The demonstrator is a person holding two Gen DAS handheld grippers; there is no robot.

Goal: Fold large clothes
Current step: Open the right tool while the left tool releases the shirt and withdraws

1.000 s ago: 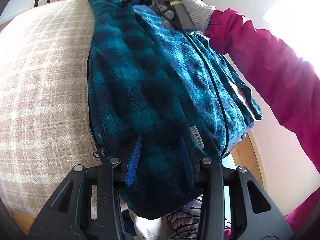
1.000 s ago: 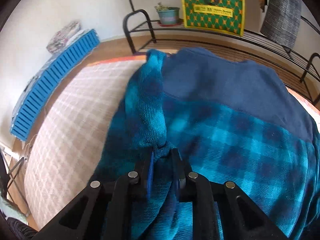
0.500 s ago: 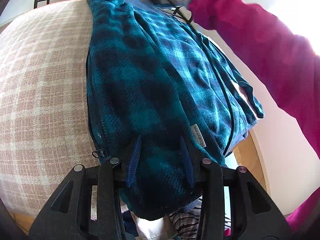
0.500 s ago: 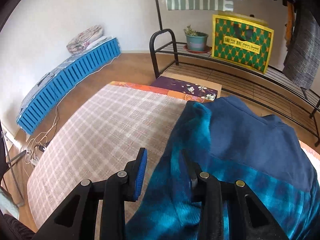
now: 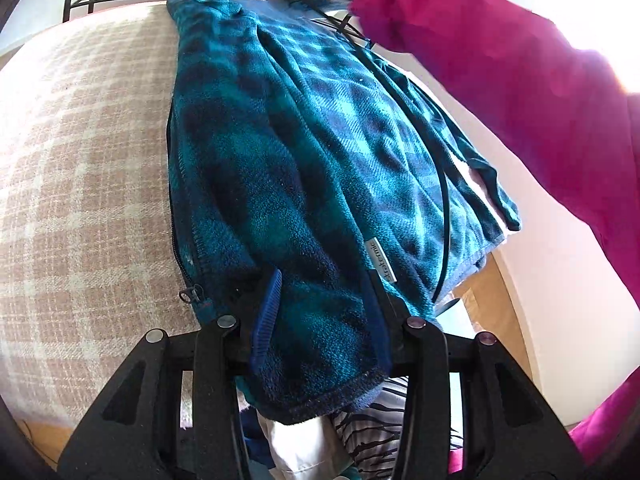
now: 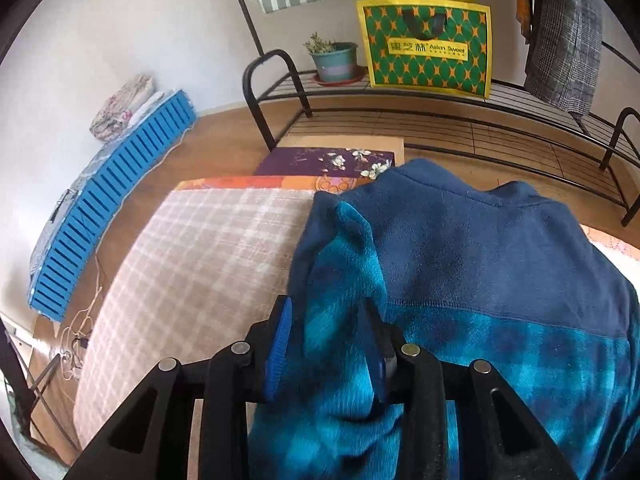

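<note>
Fleece jacket [image 5: 320, 168] hem overhangs plaid blanket [image 5: 80, 160] at 6 o'clock, clamped by left gripper [image 5: 320, 320]; right gripper [image 6: 328, 340] opening, fold between jaws; plaid blanket bare at 9 o'clock.

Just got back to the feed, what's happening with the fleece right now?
A person holding a claw in each hand is folding a teal plaid fleece jacket on a checked blanket. The left claw has the jacket's hem bunched between its pads. The right claw is opening, a fold of fleece near the navy shoulder between its fingers but apparently no longer pinched.
</note>
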